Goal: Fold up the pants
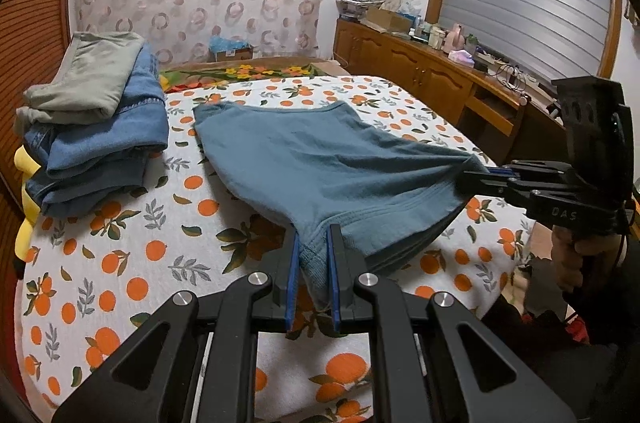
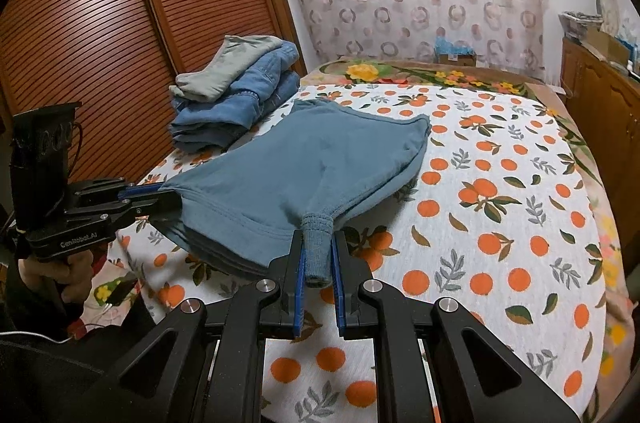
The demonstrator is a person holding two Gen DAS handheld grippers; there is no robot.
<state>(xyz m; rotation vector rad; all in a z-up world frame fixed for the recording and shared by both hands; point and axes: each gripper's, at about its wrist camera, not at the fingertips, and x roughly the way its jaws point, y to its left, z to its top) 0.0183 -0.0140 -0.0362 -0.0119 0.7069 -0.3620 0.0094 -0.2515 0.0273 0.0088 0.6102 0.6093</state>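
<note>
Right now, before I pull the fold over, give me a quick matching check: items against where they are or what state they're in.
1. teal pants
2. denim stack
3. grey-green garment
4. cardboard box

a. on top of the pile
b. beyond the bed's far end, by the curtain
c. clamped by both tongs
d. folded, beside the pants

Pairs: 1-c, 2-d, 3-a, 4-b

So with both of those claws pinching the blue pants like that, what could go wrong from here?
Two things, probably. The right gripper holds only the narrow ribbed cuff, so a tug might pull it free and drop that side of the teal pants. The left gripper pinches a bunched corner, so the fold may come out crooked. Also, the stack of folded clothes lies close by and could get nudged.
</note>
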